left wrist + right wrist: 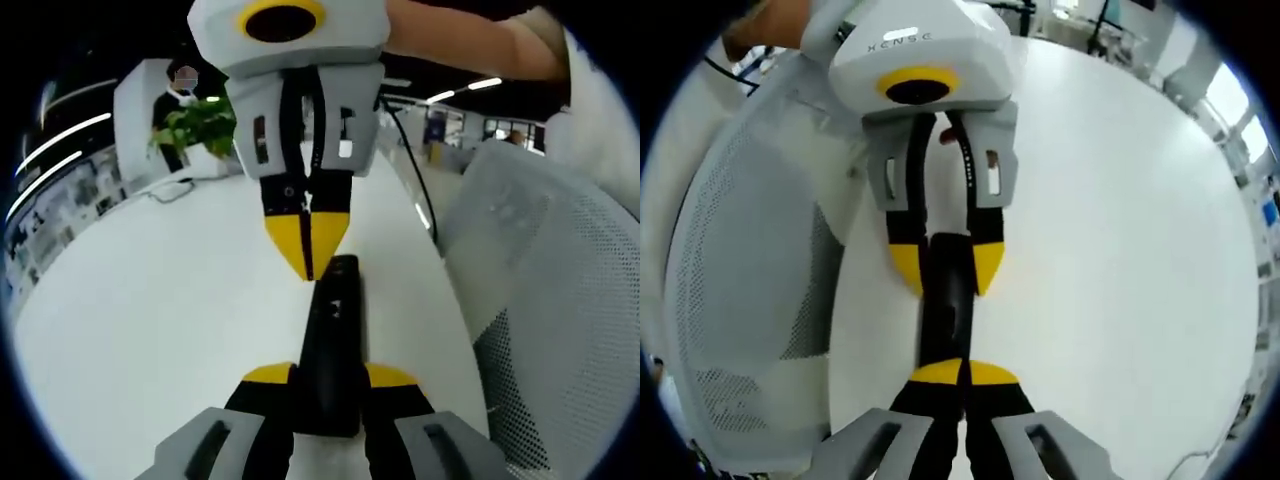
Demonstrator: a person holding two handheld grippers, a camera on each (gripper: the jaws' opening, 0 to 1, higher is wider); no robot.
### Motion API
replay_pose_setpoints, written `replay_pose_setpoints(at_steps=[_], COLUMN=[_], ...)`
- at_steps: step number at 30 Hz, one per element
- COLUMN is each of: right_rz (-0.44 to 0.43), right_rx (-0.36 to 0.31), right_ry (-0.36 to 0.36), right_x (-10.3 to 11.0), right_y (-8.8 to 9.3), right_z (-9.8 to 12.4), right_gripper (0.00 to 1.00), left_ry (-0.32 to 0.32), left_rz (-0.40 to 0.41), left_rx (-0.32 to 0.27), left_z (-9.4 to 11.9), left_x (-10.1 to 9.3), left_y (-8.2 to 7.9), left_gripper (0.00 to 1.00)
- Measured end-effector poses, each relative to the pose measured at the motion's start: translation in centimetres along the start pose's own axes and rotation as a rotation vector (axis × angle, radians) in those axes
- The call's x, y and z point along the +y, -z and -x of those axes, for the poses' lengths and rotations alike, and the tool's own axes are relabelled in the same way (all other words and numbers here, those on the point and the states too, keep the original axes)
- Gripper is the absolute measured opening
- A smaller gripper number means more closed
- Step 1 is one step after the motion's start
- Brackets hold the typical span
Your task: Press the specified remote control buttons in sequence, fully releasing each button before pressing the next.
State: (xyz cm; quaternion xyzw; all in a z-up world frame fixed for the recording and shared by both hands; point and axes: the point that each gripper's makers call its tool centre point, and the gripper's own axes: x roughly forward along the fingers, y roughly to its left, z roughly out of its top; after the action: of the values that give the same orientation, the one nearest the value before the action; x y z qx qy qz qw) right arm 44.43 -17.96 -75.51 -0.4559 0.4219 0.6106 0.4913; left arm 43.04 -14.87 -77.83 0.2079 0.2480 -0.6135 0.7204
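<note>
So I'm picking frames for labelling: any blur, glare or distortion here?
Left gripper view: fisheye bends the white table edge; ceiling lights flare; the slim black remote control is soft. Right gripper view: the remote is smeared; the white mesh chair curves strongly.

White round table (pixel 150 330) w/ black remote (pixel 330 340) on it, plant (pixel 195 125) at far edge.

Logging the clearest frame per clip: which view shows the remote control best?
The left gripper view: the black remote control shows most of its length, held in the left gripper, the right gripper closed at its far end. The right gripper view shows a blurred, partly covered remote.
</note>
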Motion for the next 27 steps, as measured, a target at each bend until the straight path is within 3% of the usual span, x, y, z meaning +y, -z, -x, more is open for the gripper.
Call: replay_pose_setpoints(at_steps=[15, 27], right_rz=[0.008, 0.023], right_rx=[0.004, 0.013], right_ry=[-0.015, -0.03], right_x=[-0.15, 0.57], right_y=[-0.25, -0.61], right_z=[-0.4, -0.69], right_gripper=[0.0, 0.0], left_ry=[0.031, 0.015], left_rz=[-0.013, -0.003], left_rx=[-0.012, 0.006], left_z=[-0.04, -0.17], left_x=[-0.46, -0.02], left_y=[-0.08, 0.05], left_gripper=[0.29, 0.25])
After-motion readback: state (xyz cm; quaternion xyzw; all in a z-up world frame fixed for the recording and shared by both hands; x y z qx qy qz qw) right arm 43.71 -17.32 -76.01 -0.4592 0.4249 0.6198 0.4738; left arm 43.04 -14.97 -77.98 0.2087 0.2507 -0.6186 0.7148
